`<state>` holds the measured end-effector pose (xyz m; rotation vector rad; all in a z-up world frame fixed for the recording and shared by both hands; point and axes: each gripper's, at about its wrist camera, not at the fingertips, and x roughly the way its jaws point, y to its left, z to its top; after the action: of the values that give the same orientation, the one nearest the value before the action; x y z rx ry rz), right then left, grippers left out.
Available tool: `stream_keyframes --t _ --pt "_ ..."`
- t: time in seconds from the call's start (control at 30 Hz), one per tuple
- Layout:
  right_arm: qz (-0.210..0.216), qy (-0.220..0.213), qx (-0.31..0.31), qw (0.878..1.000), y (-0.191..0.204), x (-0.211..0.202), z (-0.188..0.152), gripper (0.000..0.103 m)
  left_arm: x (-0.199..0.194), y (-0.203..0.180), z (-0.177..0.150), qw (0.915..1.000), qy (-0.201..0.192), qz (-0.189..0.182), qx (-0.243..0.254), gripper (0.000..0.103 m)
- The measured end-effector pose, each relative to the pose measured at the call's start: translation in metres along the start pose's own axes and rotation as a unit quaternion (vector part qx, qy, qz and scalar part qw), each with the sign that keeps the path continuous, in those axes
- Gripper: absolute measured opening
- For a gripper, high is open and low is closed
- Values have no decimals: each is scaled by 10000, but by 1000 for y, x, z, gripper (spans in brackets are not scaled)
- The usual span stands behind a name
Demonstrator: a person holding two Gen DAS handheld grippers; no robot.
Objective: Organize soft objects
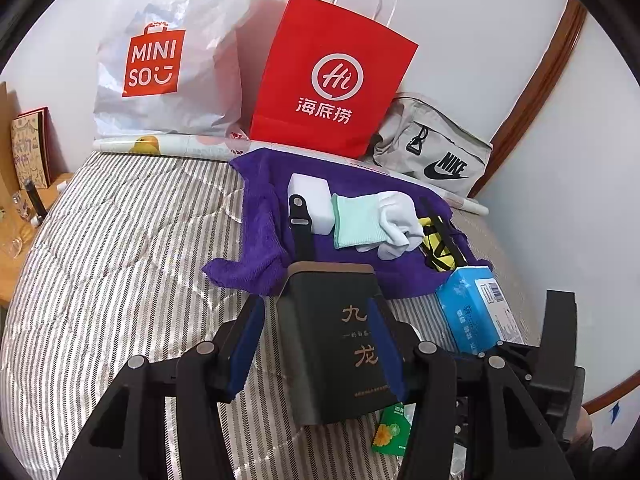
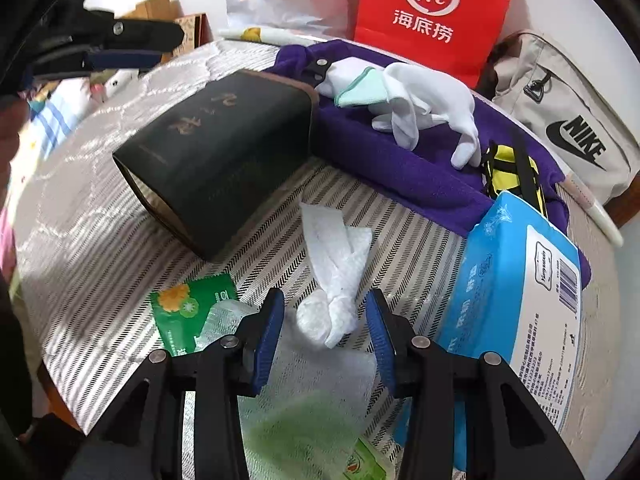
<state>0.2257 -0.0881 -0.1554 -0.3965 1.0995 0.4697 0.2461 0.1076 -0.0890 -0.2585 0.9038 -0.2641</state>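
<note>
On the striped bed (image 1: 120, 240) lies a dark box (image 1: 332, 340) with gold writing on it. It lies on its side, with its long way running from the near edge of the bed toward the purple towel (image 1: 264, 216) — its far end just reaches the towel's edge. The left gripper (image 1: 316, 344) has one blue pad on each side of the box, but I cannot tell if the pads press on it.

The right gripper (image 2: 326, 332) points down at the bed. A crumpled white tissue (image 2: 336, 276) sits between its blue fingers (image 2: 269, 336), and they stand apart from it, so nothing is gripped. The tissue is long and thin and runs away from the gripper toward the towel.

On the towel lie a white glove (image 2: 432, 108) with a green cuff, a white sponge (image 1: 310, 200) and a yellow and black thing (image 2: 506, 168). A blue tissue pack (image 2: 520, 280) sits at the right, and a green packet (image 2: 188, 304) lies near the box. Behind stand a red bag (image 1: 332, 76), a white bag (image 1: 168, 48) and a grey bag (image 1: 436, 152).
</note>
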Motion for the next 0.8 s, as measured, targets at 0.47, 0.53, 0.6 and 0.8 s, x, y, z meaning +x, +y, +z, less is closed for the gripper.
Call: stream_keyframes --t 0.47,0.53,0.6,0.8 --pt "596 -628 677 9939 -20 -40 -6 23 -13 -8 -20 9999 96 83 83 51" --pt "638 -782 841 9913 -28 -52 -11 23 -15 -14 -26 9998 139 52 136 51" --pt "637 -933 989 9887 -35 -64 -17 23 -16 -23 -33 9996 212 12 202 51" --pt "503 -1313 1416 9799 -62 -104 -47 23 -14 -53 -59 9977 469 -299 398 51"
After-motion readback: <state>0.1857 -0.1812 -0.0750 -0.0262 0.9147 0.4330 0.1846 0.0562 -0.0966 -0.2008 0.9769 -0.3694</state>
